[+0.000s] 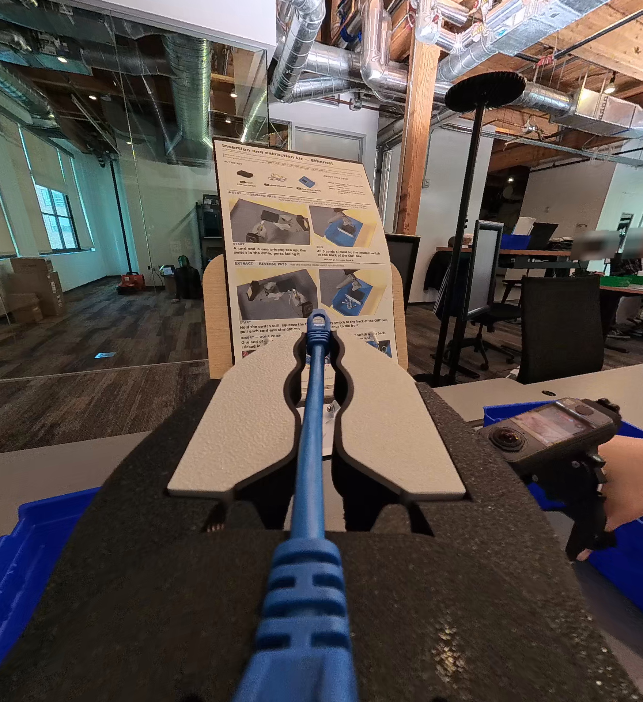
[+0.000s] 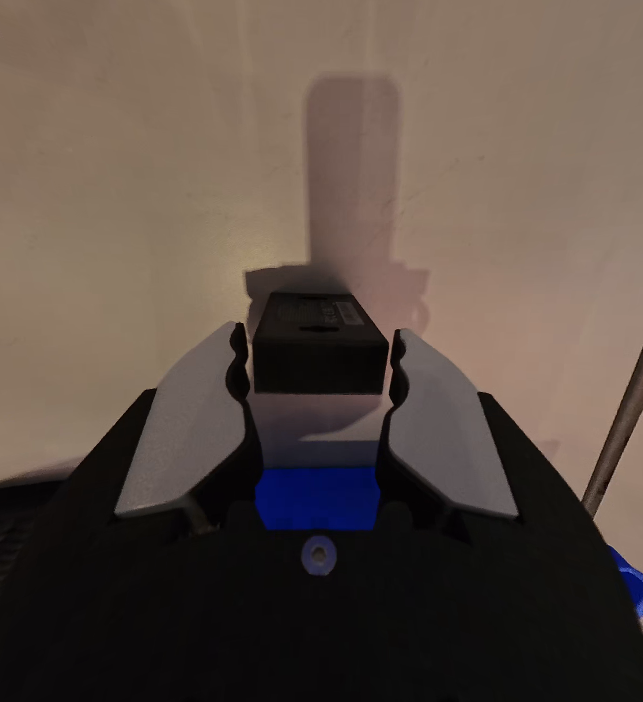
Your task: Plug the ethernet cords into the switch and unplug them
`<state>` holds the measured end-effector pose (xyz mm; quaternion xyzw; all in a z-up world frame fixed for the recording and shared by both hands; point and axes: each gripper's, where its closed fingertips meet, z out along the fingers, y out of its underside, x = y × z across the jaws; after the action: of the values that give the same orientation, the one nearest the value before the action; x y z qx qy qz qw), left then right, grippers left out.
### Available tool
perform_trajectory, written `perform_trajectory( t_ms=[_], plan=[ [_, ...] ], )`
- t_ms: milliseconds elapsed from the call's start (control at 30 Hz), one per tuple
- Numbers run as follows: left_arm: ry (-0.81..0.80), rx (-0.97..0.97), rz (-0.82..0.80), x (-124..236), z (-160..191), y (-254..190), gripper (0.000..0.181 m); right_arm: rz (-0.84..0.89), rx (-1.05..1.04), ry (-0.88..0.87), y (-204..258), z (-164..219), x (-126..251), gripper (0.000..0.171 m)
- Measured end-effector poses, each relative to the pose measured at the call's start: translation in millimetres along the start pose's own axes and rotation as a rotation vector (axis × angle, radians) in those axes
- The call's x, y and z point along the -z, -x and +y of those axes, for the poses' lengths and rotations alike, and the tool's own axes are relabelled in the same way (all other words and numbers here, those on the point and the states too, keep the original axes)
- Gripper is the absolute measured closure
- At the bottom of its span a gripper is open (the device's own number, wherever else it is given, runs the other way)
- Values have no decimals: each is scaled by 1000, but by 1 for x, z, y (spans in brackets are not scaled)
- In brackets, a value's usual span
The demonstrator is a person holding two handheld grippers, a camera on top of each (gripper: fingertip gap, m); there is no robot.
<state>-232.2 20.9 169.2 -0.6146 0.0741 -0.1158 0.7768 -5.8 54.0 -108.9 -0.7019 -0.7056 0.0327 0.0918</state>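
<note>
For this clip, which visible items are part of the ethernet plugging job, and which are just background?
Job items:
- blue ethernet cord with moulded plug, clamped in the left gripper
- black box-shaped switch, between the right gripper fingers
- blue plastic bins

Background:
- printed instruction sheet on its stand
- black office chair
- stacked cardboard boxes

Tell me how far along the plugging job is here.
Early. Done: the left gripper has a blue ethernet cord clamped, plug end forward. In hand: the black switch sits between the right gripper's jaws, with slight gaps showing. Left: no cord is visibly in the switch, so plugging and unplugging remain.
</note>
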Motion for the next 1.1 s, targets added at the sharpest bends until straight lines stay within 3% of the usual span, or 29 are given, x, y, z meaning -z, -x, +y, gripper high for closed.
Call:
perform_trajectory(
  t_ms=[600, 1100],
  plan=[
    [0, -12, 8, -1, 0, -5, 170, -17, -18, 36, 0, 5, -3, 107],
    [-1, -22, 9, -2, 0, -8, 170, -15, -30, 70, 0, 6, -8, 101]
  ],
)
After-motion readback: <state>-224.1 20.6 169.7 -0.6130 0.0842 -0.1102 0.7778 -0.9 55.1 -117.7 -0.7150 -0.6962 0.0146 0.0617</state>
